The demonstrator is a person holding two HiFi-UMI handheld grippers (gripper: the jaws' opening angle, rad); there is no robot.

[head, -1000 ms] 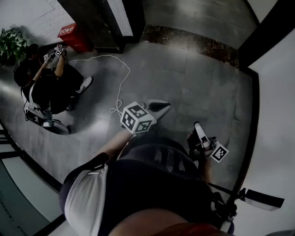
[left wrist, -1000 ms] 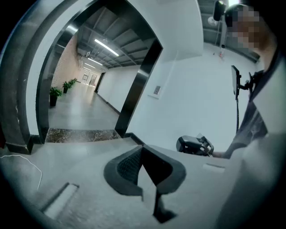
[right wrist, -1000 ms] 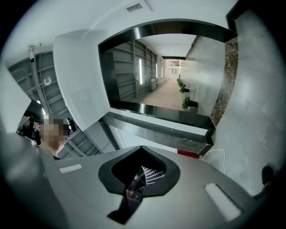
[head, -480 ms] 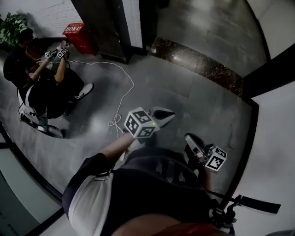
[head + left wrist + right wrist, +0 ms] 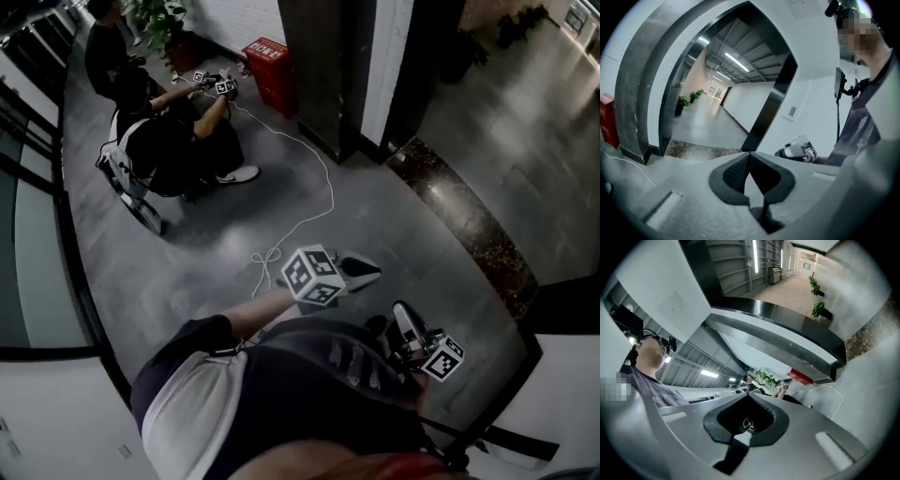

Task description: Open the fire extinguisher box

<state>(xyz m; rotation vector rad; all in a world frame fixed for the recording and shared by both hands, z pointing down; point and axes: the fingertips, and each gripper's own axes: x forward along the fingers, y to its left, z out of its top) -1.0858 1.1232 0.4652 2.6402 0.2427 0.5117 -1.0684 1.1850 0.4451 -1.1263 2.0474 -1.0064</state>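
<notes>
My left gripper (image 5: 750, 157) and right gripper (image 5: 749, 395) are both closed on nothing. The red fire extinguisher box (image 5: 270, 70) stands well apart. I should approach it squarely before reaching.

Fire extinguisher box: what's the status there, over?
Left gripper shut, empty; right gripper shut, empty. Red fire extinguisher box far off by the pillar, not reached. Another person crouches beside it; white cable lies between.

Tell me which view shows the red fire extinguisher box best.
The head view: the red fire extinguisher box shows whole, on the floor beside the dark pillar. The left gripper view catches only a strip of it at its left edge; the right gripper view shows it small and distant.
</notes>
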